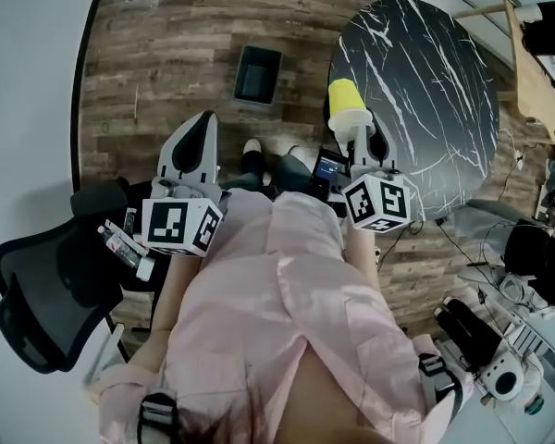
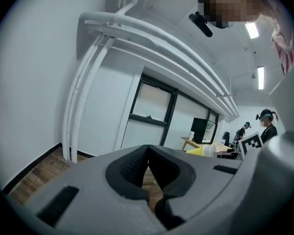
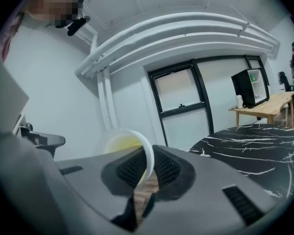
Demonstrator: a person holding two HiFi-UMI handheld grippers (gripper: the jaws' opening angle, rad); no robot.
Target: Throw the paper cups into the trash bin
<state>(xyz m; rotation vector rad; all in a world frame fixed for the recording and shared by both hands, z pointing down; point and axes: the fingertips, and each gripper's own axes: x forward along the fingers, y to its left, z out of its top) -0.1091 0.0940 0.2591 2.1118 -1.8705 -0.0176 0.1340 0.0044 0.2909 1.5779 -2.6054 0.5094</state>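
Now, chair [image 1: 37, 294]: a black office chair is seen at far left, away from the task.
Left gripper [image 1: 202, 128]: the jaws are closed together with nothing between them, so this hand is judged to be spare.
Trash bin [image 1: 257, 74]: a dark open bin is set on the wooden floor [image 1: 166, 54], ahead and between the two grippers, where a cup can be dropped in from above.
Paper cup [image 1: 345, 103]: a yellow cup is carried on its side, mouth toward the person. It is right of the bin and not yet over it.
Right gripper [image 1: 359, 141]: the jaws are narrowed onto the cup's rim wall, one pad inside and one outside, so the cup is kept from slipping.
Table [image 1: 425, 91]: a black marbled round table is seen at right.
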